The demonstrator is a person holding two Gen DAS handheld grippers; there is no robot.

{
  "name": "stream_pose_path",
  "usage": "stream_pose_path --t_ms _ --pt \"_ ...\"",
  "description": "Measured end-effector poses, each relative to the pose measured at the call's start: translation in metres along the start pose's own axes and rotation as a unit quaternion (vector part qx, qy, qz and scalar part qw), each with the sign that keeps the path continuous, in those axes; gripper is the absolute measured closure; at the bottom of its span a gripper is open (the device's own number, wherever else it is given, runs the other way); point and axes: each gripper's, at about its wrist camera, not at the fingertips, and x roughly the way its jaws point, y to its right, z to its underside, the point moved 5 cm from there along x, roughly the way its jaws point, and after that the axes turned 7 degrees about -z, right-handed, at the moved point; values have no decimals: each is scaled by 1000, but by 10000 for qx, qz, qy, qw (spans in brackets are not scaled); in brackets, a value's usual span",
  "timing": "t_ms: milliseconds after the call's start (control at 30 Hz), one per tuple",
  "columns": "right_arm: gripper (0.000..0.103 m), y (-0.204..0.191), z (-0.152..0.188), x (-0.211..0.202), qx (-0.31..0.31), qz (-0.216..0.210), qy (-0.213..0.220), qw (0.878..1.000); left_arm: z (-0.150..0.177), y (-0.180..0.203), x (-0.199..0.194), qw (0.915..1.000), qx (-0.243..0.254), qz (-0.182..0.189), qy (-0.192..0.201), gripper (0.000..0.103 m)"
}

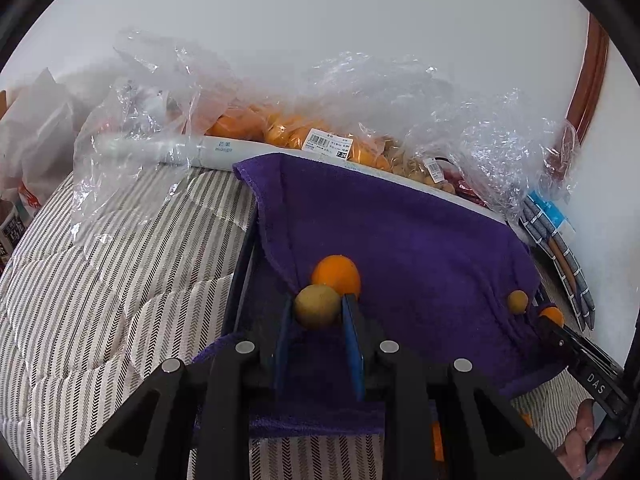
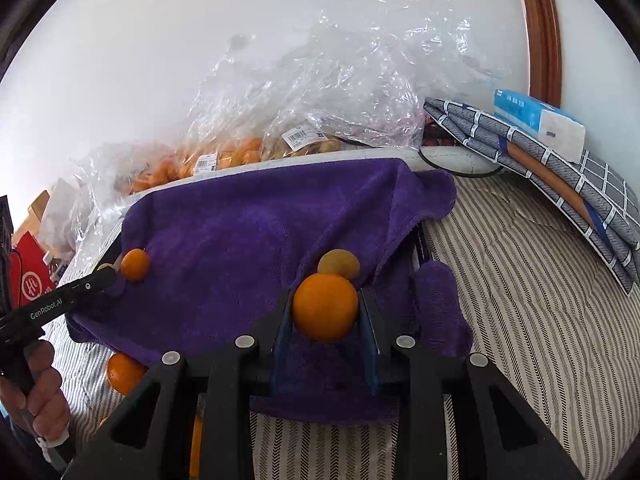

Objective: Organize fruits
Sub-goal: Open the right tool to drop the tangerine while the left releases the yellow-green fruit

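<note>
Black hand-held gripper (image 2: 325, 312) tilts downward, apparently clamping orange (image 2: 325, 306).

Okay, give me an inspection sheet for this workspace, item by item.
Surface: purple towel over a tray, on striped bedding.
Job's things: brownish fruit; orange; a loose orange beside each.
Clutter: bagged fruit, tissue pack, folded cloth.
Grippers: left gripper shut on brownish fruit; right gripper shut on orange.
Cables: black cord behind towel.
Surroundings: white wall, wooden frame.

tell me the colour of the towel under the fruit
Purple towel, clearest in the right wrist view.
</note>
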Motion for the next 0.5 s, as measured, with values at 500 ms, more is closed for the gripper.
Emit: stream_pose_path --t_ms 500 --pt "54 -6 1 -18 -50 21 297 9995 -3 0 -12 9996 -140 236 113 70"
